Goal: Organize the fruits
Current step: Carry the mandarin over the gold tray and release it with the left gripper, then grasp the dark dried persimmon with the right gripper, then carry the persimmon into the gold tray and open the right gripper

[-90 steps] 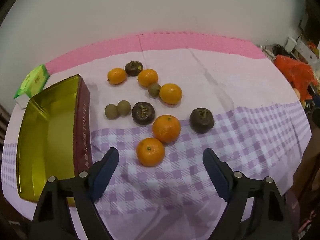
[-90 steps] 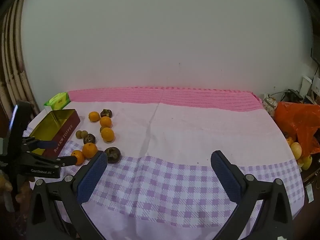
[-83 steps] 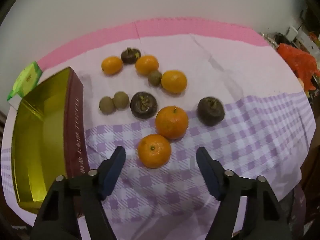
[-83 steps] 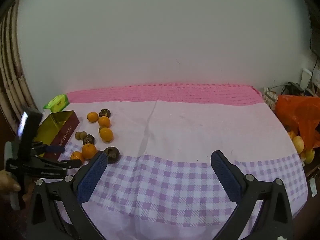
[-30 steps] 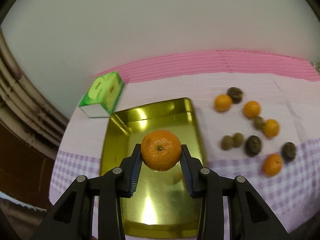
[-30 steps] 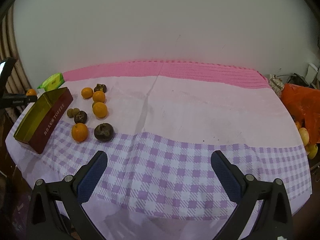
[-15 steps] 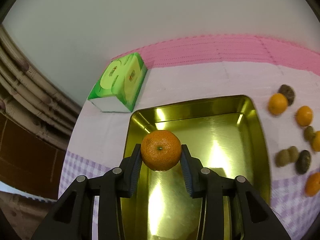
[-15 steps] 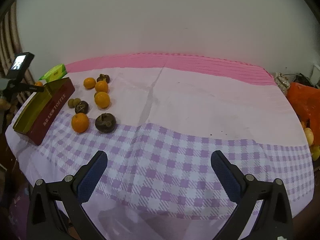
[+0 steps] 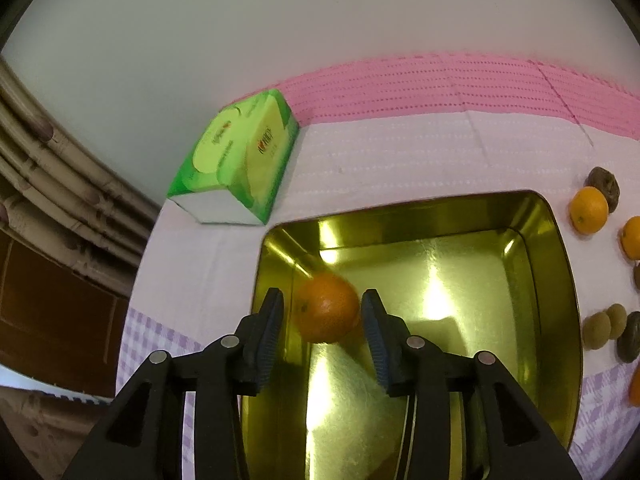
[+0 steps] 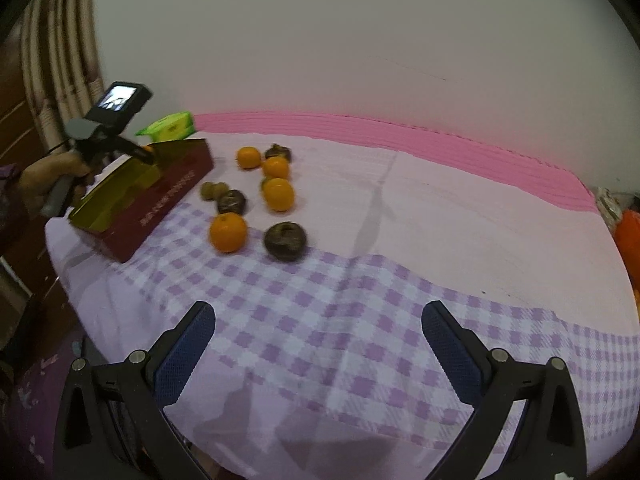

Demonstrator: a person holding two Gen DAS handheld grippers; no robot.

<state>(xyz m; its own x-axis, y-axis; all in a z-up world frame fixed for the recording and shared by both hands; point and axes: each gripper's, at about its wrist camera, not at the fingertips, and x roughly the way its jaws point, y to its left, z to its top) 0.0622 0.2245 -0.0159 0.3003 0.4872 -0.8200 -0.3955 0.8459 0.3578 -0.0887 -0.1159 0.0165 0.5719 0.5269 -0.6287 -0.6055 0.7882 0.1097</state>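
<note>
My left gripper [image 9: 322,322] hangs over the gold tin [image 9: 536,280]. Its jaws have parted a little and the blurred tangerine [image 9: 326,307] sits loose between them, over the tin's floor. In the right wrist view the tin [image 10: 160,200] has dark red sides, and my left gripper [image 10: 140,152] shows above its far end. My right gripper [image 10: 318,344] is open and empty above the checked cloth. Tangerines [image 10: 228,232], dark mangosteens [image 10: 285,240] and small brown fruits [image 10: 212,190] lie right of the tin.
A green tissue box [image 9: 236,164] stands behind the tin at the table's back left. The table edge [image 10: 72,280] drops off just left of the tin. An orange bag [image 10: 628,236] sits at the far right.
My left gripper has loosened its jaws and the tangerine has slipped down from the grip towards the tin floor. My right gripper has swung closer to the fruits.
</note>
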